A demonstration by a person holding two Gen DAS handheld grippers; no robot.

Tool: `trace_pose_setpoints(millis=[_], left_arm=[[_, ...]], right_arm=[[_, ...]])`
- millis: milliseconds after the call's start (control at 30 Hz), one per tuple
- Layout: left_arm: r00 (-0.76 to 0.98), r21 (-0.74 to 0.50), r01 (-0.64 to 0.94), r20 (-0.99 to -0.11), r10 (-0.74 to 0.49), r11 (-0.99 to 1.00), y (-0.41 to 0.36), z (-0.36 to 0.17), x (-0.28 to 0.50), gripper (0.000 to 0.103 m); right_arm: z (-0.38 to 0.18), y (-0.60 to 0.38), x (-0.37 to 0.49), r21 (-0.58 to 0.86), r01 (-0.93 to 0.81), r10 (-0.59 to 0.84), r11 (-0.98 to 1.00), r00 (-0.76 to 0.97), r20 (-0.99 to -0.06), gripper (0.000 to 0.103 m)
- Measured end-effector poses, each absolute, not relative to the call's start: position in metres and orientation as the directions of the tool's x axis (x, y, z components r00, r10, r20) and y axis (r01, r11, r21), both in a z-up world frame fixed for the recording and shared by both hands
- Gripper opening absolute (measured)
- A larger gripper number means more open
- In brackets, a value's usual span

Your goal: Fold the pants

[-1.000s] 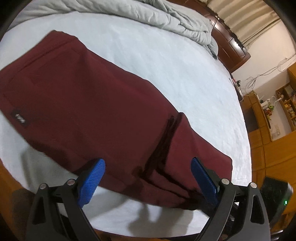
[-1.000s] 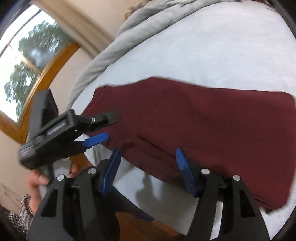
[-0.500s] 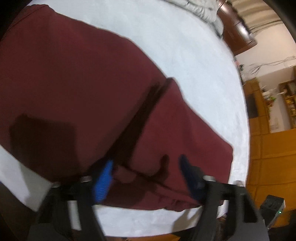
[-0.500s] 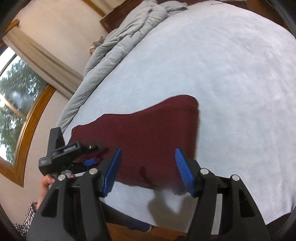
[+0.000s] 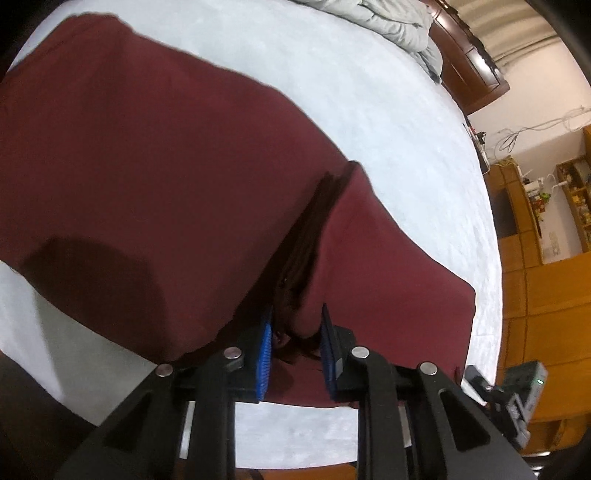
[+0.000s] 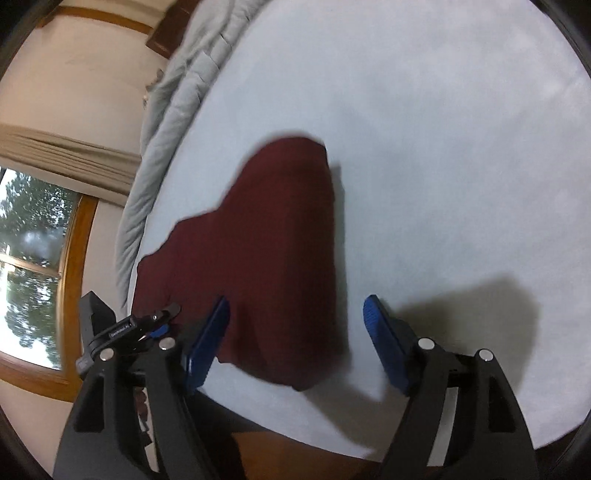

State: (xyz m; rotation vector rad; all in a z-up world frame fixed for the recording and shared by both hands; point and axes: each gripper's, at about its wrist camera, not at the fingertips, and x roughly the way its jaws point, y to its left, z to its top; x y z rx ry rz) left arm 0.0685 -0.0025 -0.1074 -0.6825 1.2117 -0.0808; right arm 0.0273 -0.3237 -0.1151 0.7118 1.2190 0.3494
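maroon pants (image 5: pixel 155 177) lie flat on the white bed (image 5: pixel 406 147), long axis running far-left to near-right; the left gripper (image 5: pixel 295 343) pinches a fold at their near edge while the right gripper (image 6: pixel 295 332) hovers wide open, holding nothing.

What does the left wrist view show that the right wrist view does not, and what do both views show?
Only the left wrist view shows the left gripper closed on a bunched edge of the dark red pants, plus wooden shelves and cables on the wall.

Only the right wrist view shows the right gripper open above the near end of the pants, gripping nothing, plus a window and curtain.

Both show the pants, the white bed sheet and the grey blanket.
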Motion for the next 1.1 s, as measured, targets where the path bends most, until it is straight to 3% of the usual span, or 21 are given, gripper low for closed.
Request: trace_pose_setpoints(millis=[67, 100, 133, 200, 267, 400, 533, 600, 700, 767, 967, 1100], left_arm=[[0.376, -0.513, -0.281, -0.836, -0.399, 0.811, -0.004, -0.107, 0.071, 0.023], [0.376, -0.512, -0.281, -0.837, -0.397, 0.812, -0.005, -0.106, 0.071, 0.023], [0.375, -0.511, -0.284, -0.838, -0.397, 0.811, -0.005, -0.105, 0.074, 0.024], [0.374, -0.51, -0.288, -0.839, -0.395, 0.81, -0.007, -0.104, 0.076, 0.024], [0.379, -0.516, -0.282, -0.835, -0.4, 0.809, -0.003, -0.102, 0.068, 0.024], [0.394, -0.527, -0.259, -0.822, -0.41, 0.809, -0.014, -0.1, 0.063, 0.027], [0.381, -0.482, -0.259, -0.847, -0.37, 0.837, -0.018, -0.117, 0.061, 0.033], [0.384, -0.468, -0.234, -0.85, -0.362, 0.852, -0.021, -0.116, 0.061, 0.034], [0.377, -0.464, -0.218, -0.852, -0.364, 0.859, -0.021, -0.109, 0.063, 0.037], [0.379, -0.458, -0.218, -0.853, -0.358, 0.861, -0.018, -0.101, 0.063, 0.048], [0.467, -0.436, -0.218, -0.832, -0.299, 0.873, 0.026, -0.064, 0.042, 0.086], [0.509, -0.432, -0.339, -0.831, -0.224, 0.835, 0.095, -0.055, 0.017, 0.089]], right_arm=[[-0.133, -0.32, 0.033, 0.721, 0.148, 0.669, 0.677, 0.286, -0.686, 0.073], [-0.136, -0.319, 0.035, 0.733, 0.15, 0.68, 0.663, 0.288, -0.674, 0.067], [-0.138, -0.317, 0.038, 0.772, 0.14, 0.724, 0.62, 0.277, -0.632, 0.044], [-0.132, -0.318, 0.039, 0.793, 0.138, 0.747, 0.593, 0.273, -0.606, 0.031], [-0.108, -0.318, 0.041, 0.795, 0.072, 0.753, 0.603, 0.279, -0.596, 0.026], [-0.063, -0.316, 0.035, 0.751, -0.022, 0.717, 0.66, 0.316, -0.621, 0.025], [-0.107, -0.316, 0.036, 0.586, 0.072, 0.557, 0.807, 0.234, -0.797, 0.025], [-0.128, -0.322, 0.034, 0.626, 0.141, 0.59, 0.767, 0.226, -0.775, 0.027], [-0.116, -0.323, 0.03, 0.63, 0.119, 0.589, 0.767, 0.259, -0.765, 0.032], [-0.102, -0.316, 0.028, 0.567, 0.079, 0.531, 0.82, 0.262, -0.806, 0.04], [-0.047, -0.302, 0.014, 0.306, 0.007, 0.282, 0.952, 0.371, -0.885, 0.047], [-0.022, -0.291, 0.005, 0.323, -0.052, 0.313, 0.945, 0.431, -0.847, 0.048]])
